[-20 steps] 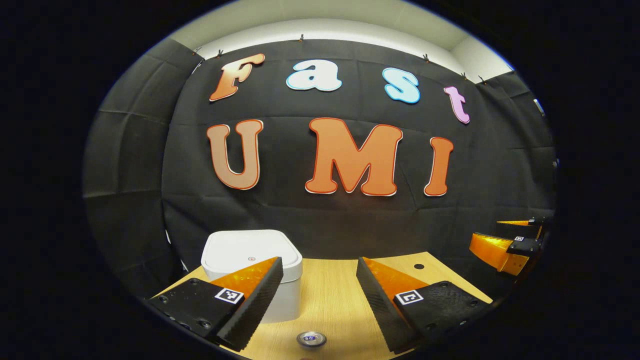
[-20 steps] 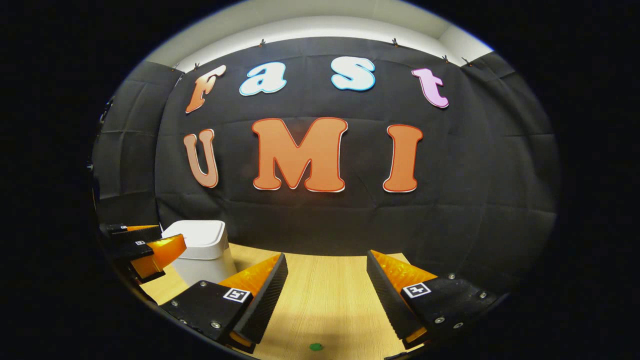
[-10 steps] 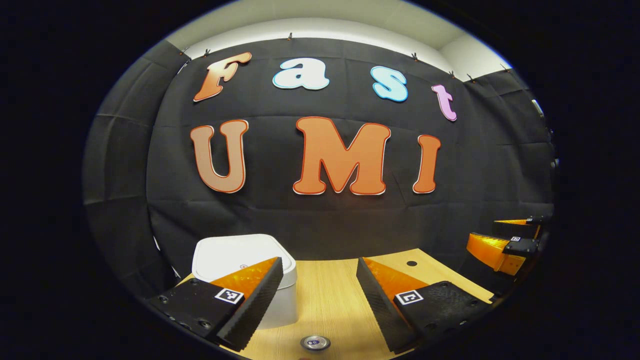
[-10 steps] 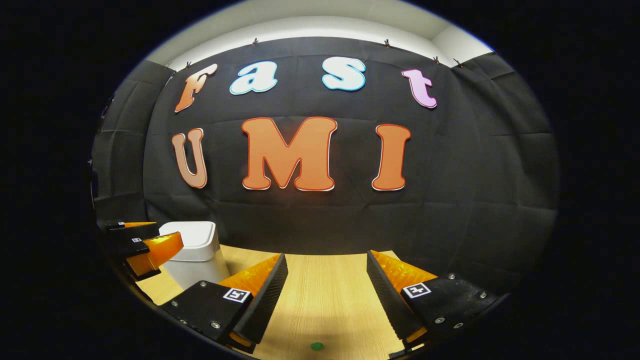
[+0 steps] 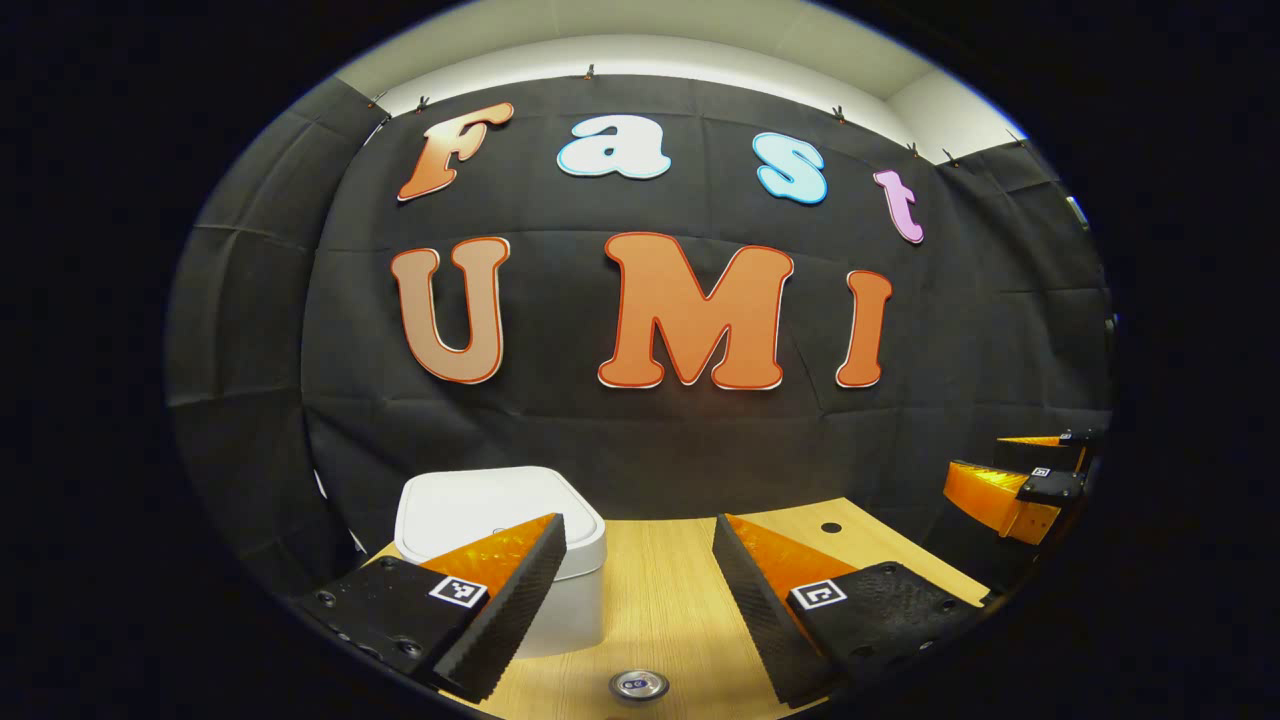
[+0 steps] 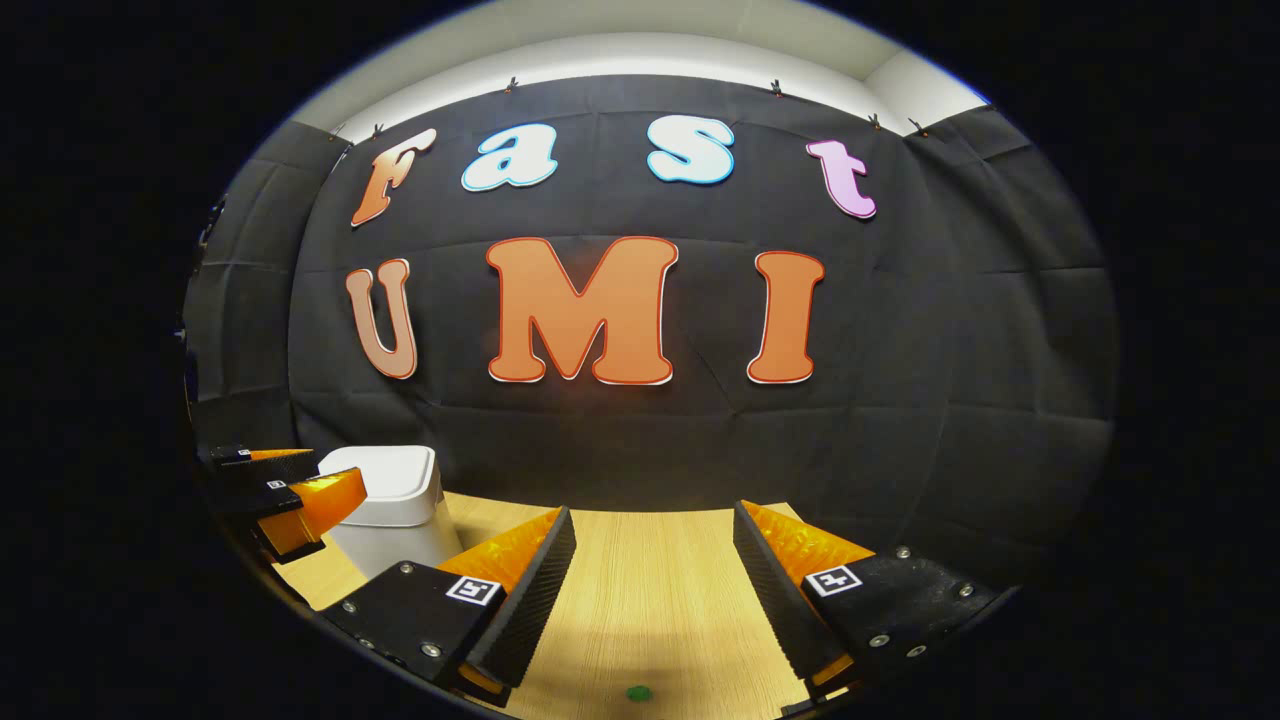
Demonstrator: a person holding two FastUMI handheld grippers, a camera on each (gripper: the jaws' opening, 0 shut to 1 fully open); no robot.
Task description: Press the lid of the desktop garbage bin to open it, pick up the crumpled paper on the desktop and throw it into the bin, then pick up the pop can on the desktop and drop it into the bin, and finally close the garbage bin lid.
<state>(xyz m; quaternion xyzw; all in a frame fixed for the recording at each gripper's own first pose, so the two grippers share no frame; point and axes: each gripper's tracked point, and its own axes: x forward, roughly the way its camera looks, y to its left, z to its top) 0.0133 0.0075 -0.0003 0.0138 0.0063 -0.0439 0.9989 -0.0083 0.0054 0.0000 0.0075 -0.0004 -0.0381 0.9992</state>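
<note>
Evidently both the left tongs (image 5: 638, 560) and right tongs (image 6: 650, 560) hover released above the desk (image 6: 650, 590), the closed garbage bin (image 5: 500, 520) just ahead-left of the left pair for pressing, the pop can (image 5: 639, 685) beneath them.

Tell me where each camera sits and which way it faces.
Left gripper view: rides the left gripper, level over the desk, facing the wall; bin ahead-left, can below, right gripper far right.
Right gripper view: rides the right gripper, facing the same wall.
Shared: bin, desk, both grippers open.
</note>
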